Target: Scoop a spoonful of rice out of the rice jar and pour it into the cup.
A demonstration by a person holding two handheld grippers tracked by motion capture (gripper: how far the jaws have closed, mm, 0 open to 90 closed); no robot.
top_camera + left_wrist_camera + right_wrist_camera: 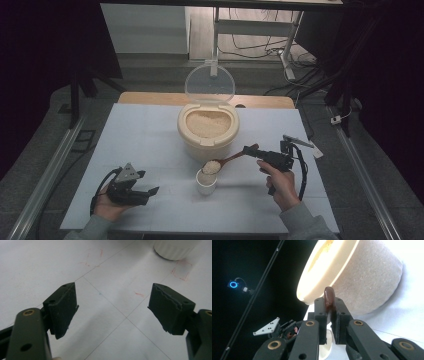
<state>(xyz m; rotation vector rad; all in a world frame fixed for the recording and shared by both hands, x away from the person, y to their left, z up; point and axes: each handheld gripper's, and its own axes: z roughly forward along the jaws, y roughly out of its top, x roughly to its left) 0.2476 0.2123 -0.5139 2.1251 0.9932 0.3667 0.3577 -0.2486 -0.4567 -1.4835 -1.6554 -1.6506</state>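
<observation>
A cream rice bin (208, 131) full of rice stands at the table's middle, its clear lid (209, 82) raised behind it. My right gripper (248, 150) is shut on the handle of a brown wooden spoon (232, 157). The spoon's bowl, heaped with rice, hovers over a small white cup (206, 183). In the right gripper view the jaws (328, 307) pinch the spoon handle (328, 295) with the bin (362, 277) close behind. My left gripper (148, 182) rests at the front left, open; its view shows the jaws (112, 305) wide apart over bare table, the cup (175, 250) farther off.
The white table (150, 130) has thin grid lines and faint red marks. A dark floor with rails flanks both sides. A desk frame and cables stand beyond the far edge. The person's hands come in from the front edge.
</observation>
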